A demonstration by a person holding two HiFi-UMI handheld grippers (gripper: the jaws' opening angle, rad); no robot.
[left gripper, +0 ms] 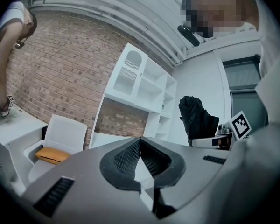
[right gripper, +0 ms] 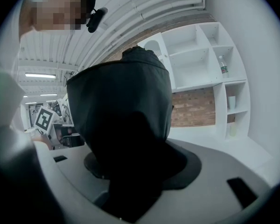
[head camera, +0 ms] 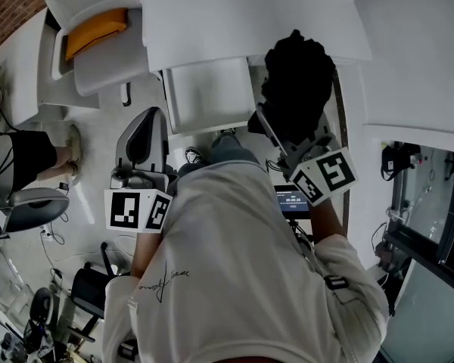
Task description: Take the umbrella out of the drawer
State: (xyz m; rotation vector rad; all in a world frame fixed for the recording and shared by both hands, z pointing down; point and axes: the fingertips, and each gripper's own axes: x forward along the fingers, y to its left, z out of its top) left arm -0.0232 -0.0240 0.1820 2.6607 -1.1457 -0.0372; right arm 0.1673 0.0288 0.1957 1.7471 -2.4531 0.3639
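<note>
right gripper (right gripper: 130, 171): jaws clamped on a folded black umbrella (right gripper: 121, 111), whose fabric bulges out above them and blocks most of that view. umbrella held up in the air, clear of the white cabinet (head camera: 208, 93) below it. left gripper (left gripper: 140, 158): jaws closed together, nothing between them. white chair (left gripper: 60, 134) with an orange cushion (left gripper: 51, 155) near the brick wall (left gripper: 70, 69).
</note>
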